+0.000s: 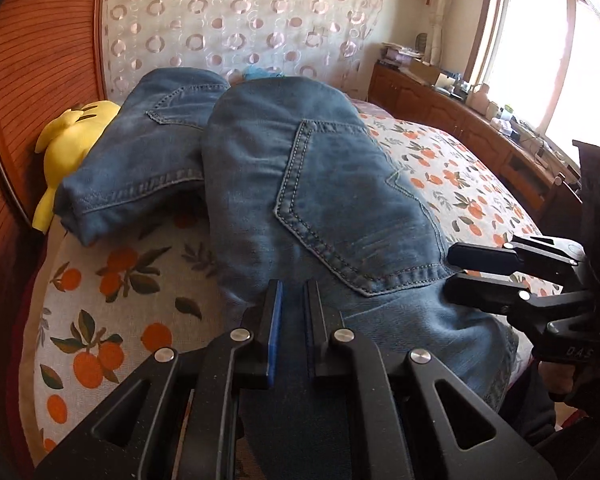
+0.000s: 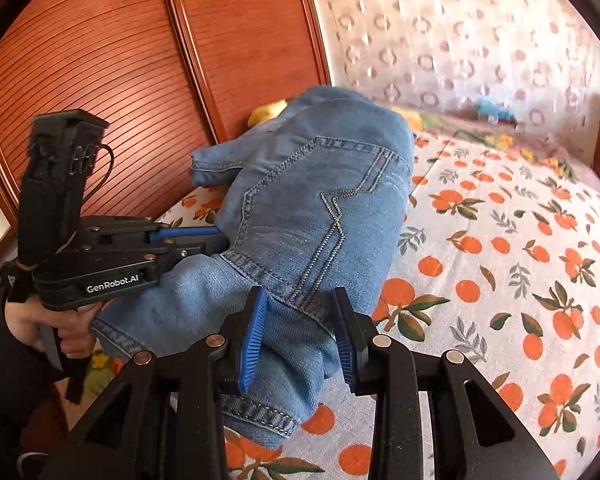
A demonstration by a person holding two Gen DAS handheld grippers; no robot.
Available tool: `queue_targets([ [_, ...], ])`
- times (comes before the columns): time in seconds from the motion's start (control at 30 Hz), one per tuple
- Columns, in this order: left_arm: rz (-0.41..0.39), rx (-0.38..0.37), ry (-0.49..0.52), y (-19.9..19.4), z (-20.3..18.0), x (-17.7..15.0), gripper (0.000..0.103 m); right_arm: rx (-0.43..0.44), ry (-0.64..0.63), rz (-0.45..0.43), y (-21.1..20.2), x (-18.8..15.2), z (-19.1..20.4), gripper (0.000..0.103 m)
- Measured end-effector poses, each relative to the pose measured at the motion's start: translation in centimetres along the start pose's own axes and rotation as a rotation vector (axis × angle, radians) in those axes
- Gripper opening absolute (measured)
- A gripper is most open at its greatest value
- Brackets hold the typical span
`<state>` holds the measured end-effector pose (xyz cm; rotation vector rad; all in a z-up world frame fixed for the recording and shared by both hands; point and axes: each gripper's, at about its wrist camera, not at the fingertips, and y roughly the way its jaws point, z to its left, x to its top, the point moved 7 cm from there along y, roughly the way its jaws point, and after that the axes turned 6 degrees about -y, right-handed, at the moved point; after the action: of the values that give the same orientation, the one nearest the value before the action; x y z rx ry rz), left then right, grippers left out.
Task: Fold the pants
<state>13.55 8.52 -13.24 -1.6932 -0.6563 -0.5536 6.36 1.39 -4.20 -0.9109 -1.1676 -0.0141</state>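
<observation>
Blue jeans (image 1: 300, 184) lie partly folded on the bed, seat and back pocket (image 1: 340, 216) up, with a hemmed leg end (image 1: 112, 200) to the left. My left gripper (image 1: 292, 292) is shut on the near edge of the jeans; it also shows in the right wrist view (image 2: 216, 240), clamped on the denim. My right gripper (image 2: 300, 300) has its jaws apart around a thick fold of jeans (image 2: 300, 208) near the waist end. Its blue pads (image 2: 254, 336) do not press the cloth. It also shows in the left wrist view (image 1: 456, 272).
The bedsheet (image 2: 500, 260) has an orange-fruit print. A yellow plush toy (image 1: 72, 140) lies by the wooden wardrobe (image 2: 100, 60) at the left. A patterned curtain (image 1: 240, 20) hangs behind the bed. A cluttered wooden cabinet (image 1: 460, 112) stands under the window at right.
</observation>
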Motion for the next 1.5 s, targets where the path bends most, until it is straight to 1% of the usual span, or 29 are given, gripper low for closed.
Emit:
queue_targets([
  [0.1, -0.007, 0.001, -0.010, -0.4, -0.1, -0.1, 0.010, -0.038, -0.021, -0.006, -0.4, -0.3, 0.7, 0.034],
  [0.17, -0.028, 0.008, -0.022, -1.4, -0.2, 0.2, 0.010, -0.065, -0.050, -0.016, -0.3, -0.4, 0.7, 0.034],
  [0.2, -0.036, 0.008, -0.023, -1.9, -0.4, 0.2, 0.010, -0.064, -0.049, -0.018, 0.0, -0.3, 0.5, 0.034],
  [0.3, -0.063, -0.026, -0.013, -3.7, -1.8, 0.1, 0.010, -0.034, -0.012, -0.021, -0.6, -0.2, -0.1, 0.034],
  [0.4, -0.076, -0.034, 0.006, -4.5, -2.8, -0.5, 0.010, 0.003, 0.016, -0.009, -1.0, 0.0, -0.8, 0.034],
  [0.47, -0.083, -0.022, 0.010, -4.6, -2.9, -1.0, 0.010, 0.014, 0.020, -0.003, -1.4, 0.5, -1.5, 0.035],
  [0.57, -0.070, 0.001, 0.021, -3.7, -2.5, -1.8, 0.010, -0.013, -0.019, -0.010, -1.8, 1.4, -2.3, 0.036],
  [0.63, -0.066, -0.003, 0.005, -3.3, -2.2, -2.1, 0.010, -0.015, -0.031, -0.014, -2.0, 2.2, -3.0, 0.037],
  [0.73, -0.081, -0.016, -0.012, -3.4, -2.1, -2.1, 0.010, -0.020, -0.065, -0.012, -1.3, 4.0, -4.1, 0.041],
  [0.77, -0.090, -0.024, -0.020, -3.6, -2.0, -1.9, 0.011, -0.026, -0.082, -0.011, -1.0, 4.6, -4.5, 0.044],
  [0.83, -0.110, -0.032, -0.043, -4.2, -1.6, -1.7, 0.016, -0.046, -0.111, -0.015, 0.0, 5.9, -5.5, 0.048],
  [0.9, -0.132, -0.019, -0.064, -5.0, -1.1, -1.4, 0.023, -0.060, -0.120, -0.021, 1.4, 7.5, -7.0, 0.053],
  [0.97, -0.163, -0.011, -0.081, -6.0, -0.4, -1.1, 0.033, -0.064, -0.118, -0.023, 3.3, 8.6, -8.0, 0.053],
  [1.03, -0.182, -0.025, -0.101, -6.7, 0.1, -1.0, 0.048, -0.054, -0.112, -0.014, 5.1, 9.4, -9.0, 0.053],
  [1.1, -0.188, -0.022, -0.113, -6.9, 0.6, -1.2, 0.048, -0.044, -0.094, 0.011, 7.0, 9.5, -9.6, 0.053],
  [1.17, -0.165, -0.016, -0.114, -6.6, 0.8, -1.4, 0.048, -0.040, -0.082, 0.053, 8.8, 8.8, -10.3, 0.054],
  [1.23, -0.139, -0.014, -0.115, -6.1, 0.8, -1.9, 0.049, -0.050, -0.084, 0.055, 9.5, 8.4, -10.5, 0.057],
  [1.3, -0.127, -0.028, -0.123, -5.8, 0.6, -2.4, 0.049, -0.032, -0.052, 0.055, 9.5, 8.1, -11.1, 0.061],
  [1.37, -0.114, -0.037, -0.134, -5.3, 0.6, -3.1, 0.049, -0.026, -0.014, 0.063, 9.8, 8.1, -11.8, 0.073],
  [1.4, -0.107, -0.038, -0.140, -5.0, 0.6, -3.4, 0.049, -0.028, -0.001, 0.071, 10.1, 8.2, -12.1, 0.077],
  [1.5, -0.097, -0.061, -0.168, -4.2, 0.7, -4.0, 0.049, 0.026, 0.053, 0.095, 10.9, 8.3, -12.6, 0.077],
])
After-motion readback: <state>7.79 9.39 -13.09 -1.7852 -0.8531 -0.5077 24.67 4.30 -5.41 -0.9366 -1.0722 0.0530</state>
